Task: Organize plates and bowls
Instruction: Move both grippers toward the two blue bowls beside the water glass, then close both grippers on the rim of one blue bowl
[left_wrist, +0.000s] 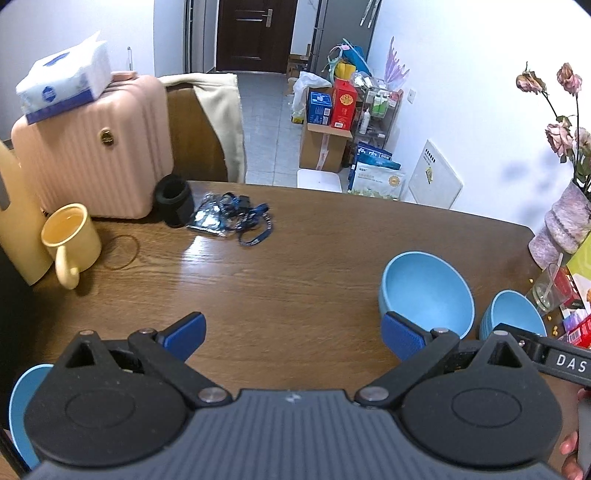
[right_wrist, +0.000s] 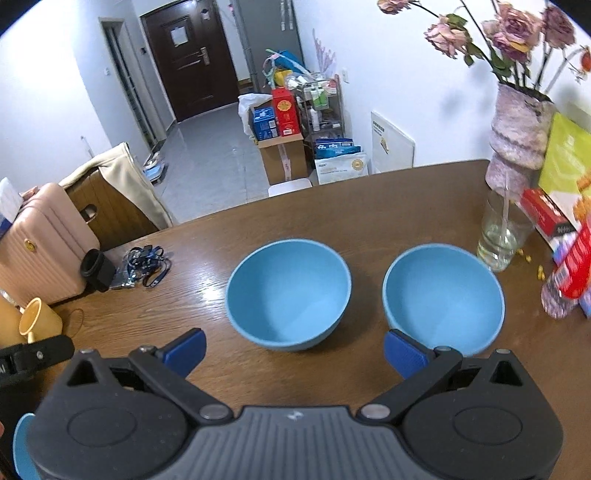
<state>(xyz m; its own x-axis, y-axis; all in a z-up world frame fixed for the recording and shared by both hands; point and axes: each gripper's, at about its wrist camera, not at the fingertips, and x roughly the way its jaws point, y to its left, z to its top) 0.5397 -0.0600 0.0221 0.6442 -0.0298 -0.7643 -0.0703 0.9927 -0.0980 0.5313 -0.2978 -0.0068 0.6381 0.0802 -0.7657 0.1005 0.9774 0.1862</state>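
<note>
Two blue bowls, the left bowl (right_wrist: 288, 295) and the right bowl (right_wrist: 443, 299), are set upright, mouths up, side by side but apart on the desk (right_wrist: 369, 206). The left claw (left_wrist: 293, 338) and right claw (right_wrist: 294, 349) are held level above the desk, both spread wide and gripping nothing.

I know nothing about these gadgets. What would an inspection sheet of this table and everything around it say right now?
Surface: brown wooden table, glossy, some yellow crumbs near the glass vase.
Job's things: left blue bowl and right blue bowl upright, side by side, apart, both empty; a blue plate edge at the near left.
Clutter: yellow mug, black cylinder, blue lanyard bundle, rubber band, pink suitcase with tissue pack, glass vase, flower vase, snack boxes.
Grippers: left gripper and right gripper both open, holding nothing.
Cables: nothing seen.
Surroundings: dark door, tiled floor, stacked boxes.
</note>
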